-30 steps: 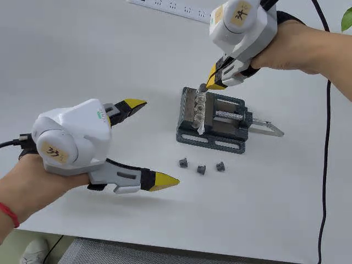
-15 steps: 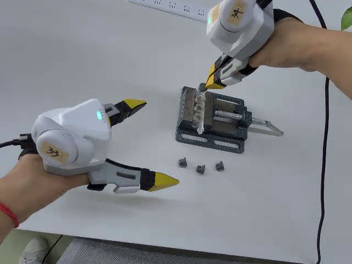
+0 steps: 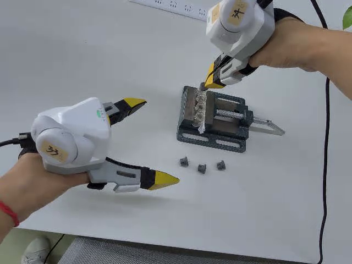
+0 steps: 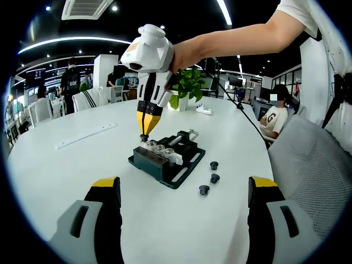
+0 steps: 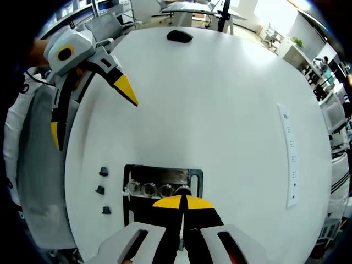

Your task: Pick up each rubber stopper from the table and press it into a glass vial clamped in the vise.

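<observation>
The right gripper (image 3: 208,83) stands over the far end of the vise (image 3: 231,137), tips pointing down. Its jaws are clenched, and a small dark stopper (image 3: 202,87) sits pinched at the tips. The stopper is at the mouth of the end vial (image 3: 200,97), the one farthest from us in the row. We cannot tell whether it is seated.

The vise rests on the white table (image 3: 99,55), with its screw handle pointing to our right. The vials (image 3: 199,113) stand upright in a row between its jaws. In the left gripper view, the right gripper's yellow tips come straight down onto the leftmost vial of the row.

Three loose stoppers (image 3: 202,168) lie in a short line on the table, just in front of the vise and apart from one another.

The left gripper (image 3: 157,141) hovers to the left of the vise, well apart from it. Its jaws are released wide and grasp nothing, and the tips point toward the vise and the loose stoppers.

A power strip (image 3: 170,6) lies along the far edge of the table. A black cable (image 3: 325,137) runs down the right side.
</observation>
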`<state>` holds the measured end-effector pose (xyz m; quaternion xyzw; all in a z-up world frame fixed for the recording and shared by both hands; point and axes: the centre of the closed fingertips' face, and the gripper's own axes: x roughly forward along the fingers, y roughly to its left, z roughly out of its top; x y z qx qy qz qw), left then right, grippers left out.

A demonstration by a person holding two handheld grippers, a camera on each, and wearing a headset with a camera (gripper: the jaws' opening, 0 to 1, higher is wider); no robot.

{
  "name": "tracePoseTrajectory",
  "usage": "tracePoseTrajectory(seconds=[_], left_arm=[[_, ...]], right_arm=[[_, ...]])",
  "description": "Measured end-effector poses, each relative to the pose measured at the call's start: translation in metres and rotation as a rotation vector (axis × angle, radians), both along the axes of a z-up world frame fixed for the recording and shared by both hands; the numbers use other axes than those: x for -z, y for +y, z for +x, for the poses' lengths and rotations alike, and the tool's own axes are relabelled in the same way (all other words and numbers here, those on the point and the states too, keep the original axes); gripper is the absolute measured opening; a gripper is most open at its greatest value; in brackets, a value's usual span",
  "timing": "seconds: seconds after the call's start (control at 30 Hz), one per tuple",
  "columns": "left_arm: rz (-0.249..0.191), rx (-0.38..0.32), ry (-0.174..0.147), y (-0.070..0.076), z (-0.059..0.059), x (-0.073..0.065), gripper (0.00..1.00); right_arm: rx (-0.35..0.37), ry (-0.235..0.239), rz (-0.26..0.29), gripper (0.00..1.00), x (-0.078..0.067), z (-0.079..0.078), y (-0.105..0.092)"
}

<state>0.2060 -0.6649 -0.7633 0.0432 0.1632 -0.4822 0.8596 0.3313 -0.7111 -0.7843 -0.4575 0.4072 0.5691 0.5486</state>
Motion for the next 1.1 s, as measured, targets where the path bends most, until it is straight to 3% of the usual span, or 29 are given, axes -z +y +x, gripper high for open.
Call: tracePoseTrajectory(seconds=[0.17,0.53,0.9,1.1], left_arm=[[0.001,0.0,0.002,0.0,0.0,0.001,0.96],[0.003,0.016,-0.004,-0.006,0.0,-0.002,0.96],[0.027,0.016,-0.017,0.004,0.002,-0.005,0.96],[0.034,0.017,-0.025,0.005,0.001,-0.008,0.96]], right_arm=[[0.0,0.008,-0.013,0.0,0.0,0.001,-0.001],[0.055,0.049,0.019,0.0,0.001,0.003,-0.004],[0.067,0.02,0.066,0.0,-0.004,0.003,-0.003],[0.092,-0.001,0.102,0.0,-0.02,0.005,-0.009]])
